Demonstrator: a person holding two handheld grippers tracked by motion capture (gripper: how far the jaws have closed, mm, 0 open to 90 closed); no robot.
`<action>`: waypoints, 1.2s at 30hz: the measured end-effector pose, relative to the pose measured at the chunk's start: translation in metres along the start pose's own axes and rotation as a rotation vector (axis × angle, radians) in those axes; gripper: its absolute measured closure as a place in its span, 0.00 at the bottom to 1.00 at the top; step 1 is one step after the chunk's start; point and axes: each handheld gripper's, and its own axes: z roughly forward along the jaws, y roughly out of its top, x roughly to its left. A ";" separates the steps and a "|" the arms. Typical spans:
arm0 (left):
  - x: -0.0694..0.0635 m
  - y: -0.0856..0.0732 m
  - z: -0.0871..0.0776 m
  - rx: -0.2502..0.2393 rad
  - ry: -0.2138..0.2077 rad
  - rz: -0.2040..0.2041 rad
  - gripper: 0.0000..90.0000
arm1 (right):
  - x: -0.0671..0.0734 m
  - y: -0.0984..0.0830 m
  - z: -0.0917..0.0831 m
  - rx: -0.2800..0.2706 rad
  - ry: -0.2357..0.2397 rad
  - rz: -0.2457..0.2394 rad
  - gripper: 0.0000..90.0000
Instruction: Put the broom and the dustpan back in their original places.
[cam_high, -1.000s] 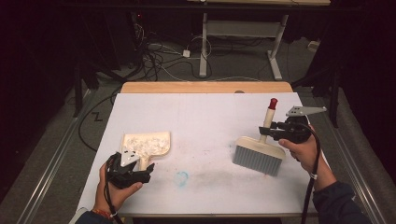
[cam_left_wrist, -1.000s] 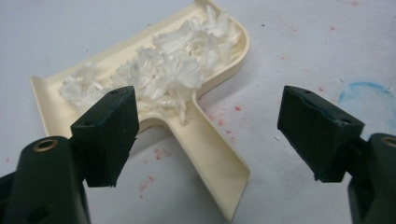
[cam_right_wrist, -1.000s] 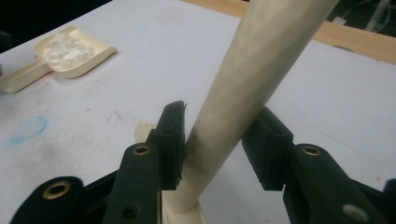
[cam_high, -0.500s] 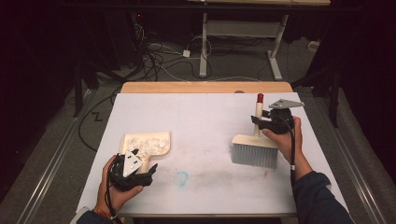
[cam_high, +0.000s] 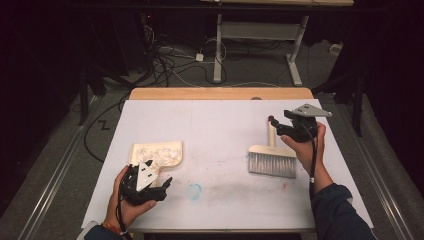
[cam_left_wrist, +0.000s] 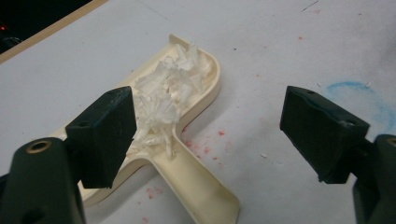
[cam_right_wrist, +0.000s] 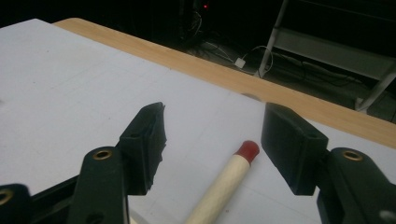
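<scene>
My right gripper (cam_high: 278, 128) has just been opening, its jaws now standing apart around the brush (cam_high: 272, 159) handle without pressing it; the brush is lying flat on the table (cam_high: 210, 125). My left gripper (cam_left_wrist: 210, 135) is gaping wide beside the dustpan (cam_left_wrist: 196, 186), already heaped with white shavings (cam_left_wrist: 163, 93). Sweeping looks done; emptying remains, I reckon.

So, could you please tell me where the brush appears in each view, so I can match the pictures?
High view: the brush lies right of centre, bristles toward the person, beside the right hand-held gripper.
Left gripper view: no brush; the dustpan is there.
Right gripper view: its red-tipped handle rises bottom centre, between open jaws.
Shared landmark: the table's wooden far edge.
</scene>
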 end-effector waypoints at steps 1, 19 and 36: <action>-0.001 0.000 0.000 -0.001 -0.002 0.006 0.20 | 0.000 0.001 -0.002 -0.008 0.003 0.000 0.44; -0.008 -0.003 0.006 0.008 -0.014 0.048 0.20 | 0.021 0.007 -0.039 -0.102 0.007 -0.089 0.26; -0.008 -0.004 0.005 0.011 -0.010 0.057 0.20 | 0.049 -0.004 -0.063 -0.116 0.030 -0.186 0.24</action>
